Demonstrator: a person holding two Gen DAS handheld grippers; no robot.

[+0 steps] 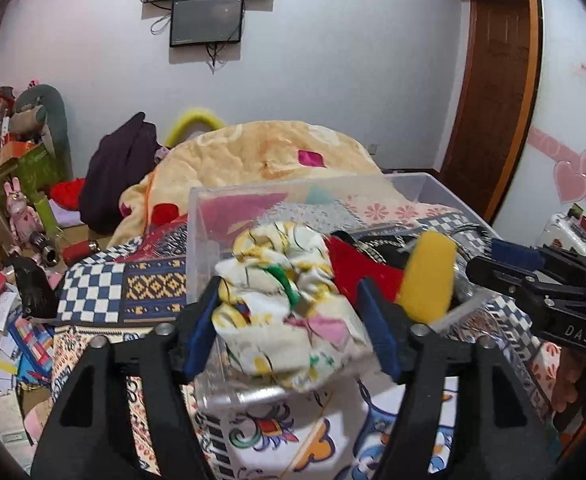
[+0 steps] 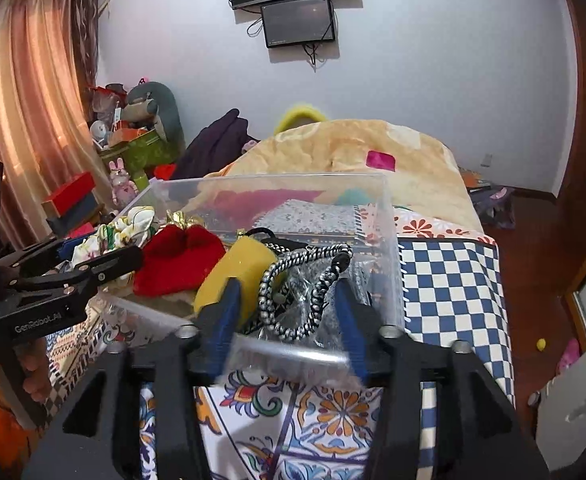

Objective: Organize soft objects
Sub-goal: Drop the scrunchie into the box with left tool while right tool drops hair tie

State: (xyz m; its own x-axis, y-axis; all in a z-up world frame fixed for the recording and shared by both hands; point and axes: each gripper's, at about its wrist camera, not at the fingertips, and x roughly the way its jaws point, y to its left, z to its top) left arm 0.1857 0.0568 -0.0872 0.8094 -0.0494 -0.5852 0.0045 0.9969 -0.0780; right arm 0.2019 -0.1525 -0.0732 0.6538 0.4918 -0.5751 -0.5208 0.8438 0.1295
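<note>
A clear plastic box stands on the patterned bedspread. My left gripper is open at the box's near left corner. A crumpled white floral cloth lies loose between its blue pads. My right gripper is open over the near right rim. A black-and-white braided cord on crinkled clear wrapping sits between its fingers, apart from both pads. A yellow soft piece and a red plush item rest in the box. Each gripper also shows in the other's view, the right gripper and the left gripper.
A beige blanket is heaped behind the box. The bedspread's checked edge drops to a wooden floor on the right. Toys, boxes and papers crowd the left side below a curtain. A hand grips the left tool.
</note>
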